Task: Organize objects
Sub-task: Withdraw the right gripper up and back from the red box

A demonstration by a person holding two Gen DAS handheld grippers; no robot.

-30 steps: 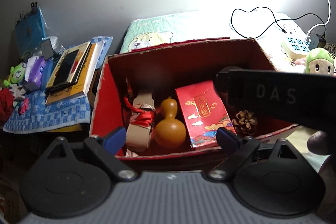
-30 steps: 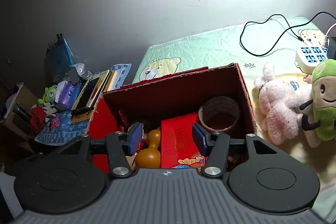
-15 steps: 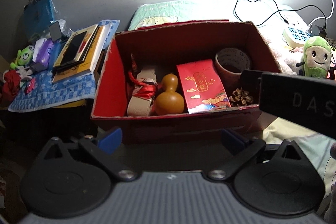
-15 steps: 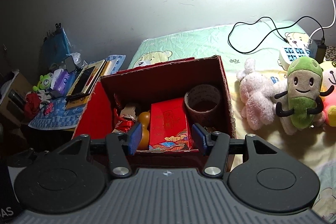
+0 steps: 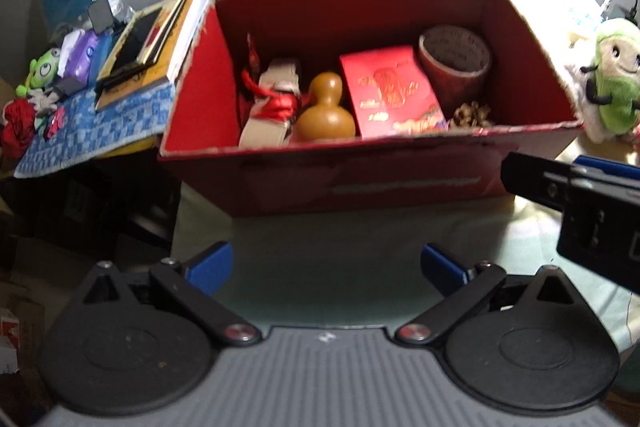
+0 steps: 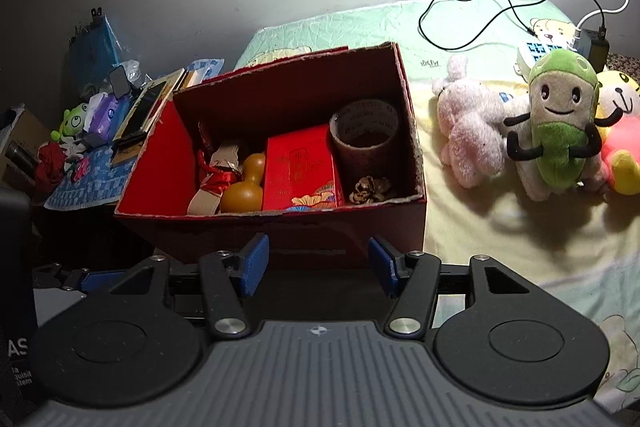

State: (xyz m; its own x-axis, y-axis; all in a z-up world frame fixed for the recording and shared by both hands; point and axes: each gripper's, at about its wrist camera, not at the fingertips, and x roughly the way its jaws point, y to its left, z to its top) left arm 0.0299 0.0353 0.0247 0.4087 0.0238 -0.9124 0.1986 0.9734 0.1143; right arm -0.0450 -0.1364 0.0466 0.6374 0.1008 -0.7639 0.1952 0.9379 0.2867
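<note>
Both my left gripper [image 5: 326,265] and right gripper [image 6: 318,263] hang spread and empty just before the red box [image 6: 280,227], which holds the gourd [image 6: 244,187] and red packet [image 6: 300,167].

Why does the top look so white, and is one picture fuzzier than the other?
Left wrist view: motion-blurred, red box edges smeared, glare washing out the wall and cables at top right. Right wrist view: sharper, a bright lamp patch on the wall, dark corners, fisheye bending the box.
</note>
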